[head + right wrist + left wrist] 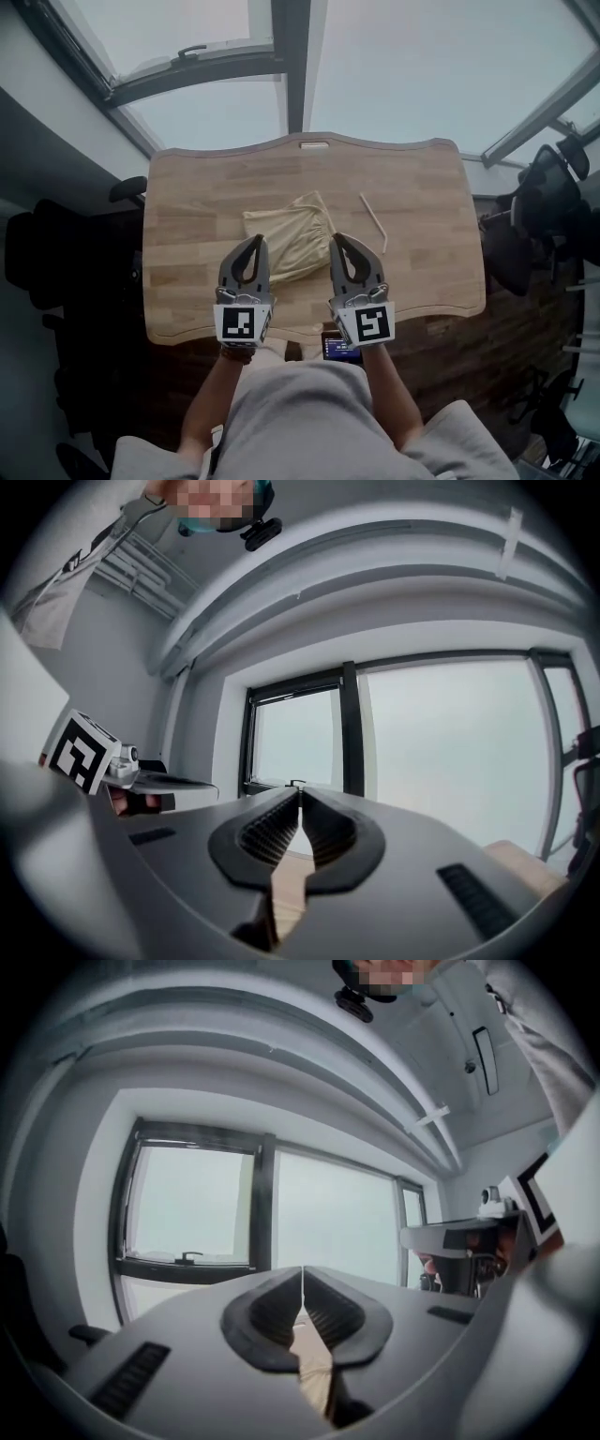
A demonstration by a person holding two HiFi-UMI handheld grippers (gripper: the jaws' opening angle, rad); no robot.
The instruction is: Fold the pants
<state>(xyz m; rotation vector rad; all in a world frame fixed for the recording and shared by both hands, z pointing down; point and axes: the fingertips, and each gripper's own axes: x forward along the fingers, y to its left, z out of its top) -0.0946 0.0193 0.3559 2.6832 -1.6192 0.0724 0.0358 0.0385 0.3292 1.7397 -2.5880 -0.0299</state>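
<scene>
Thin stick (373,222) on the table (187,187), right of the folded pants (291,239); left claw (257,241) and right claw (337,239), both closed and empty, hang over its near corners.

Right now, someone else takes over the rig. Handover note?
Left gripper: shut, empty, held up over the near edge of the table, pointing level at the windows.
Right gripper: shut, empty, raised beside it the same way.
Pants: a compact folded bundle mid-table, beyond both grippers; neither touches them.
A thin pale stick lies to their right, apart from them.
Done: pants look folded and are set down.
Left: probably only a check, since the bundle's edges look slightly uneven.
</scene>
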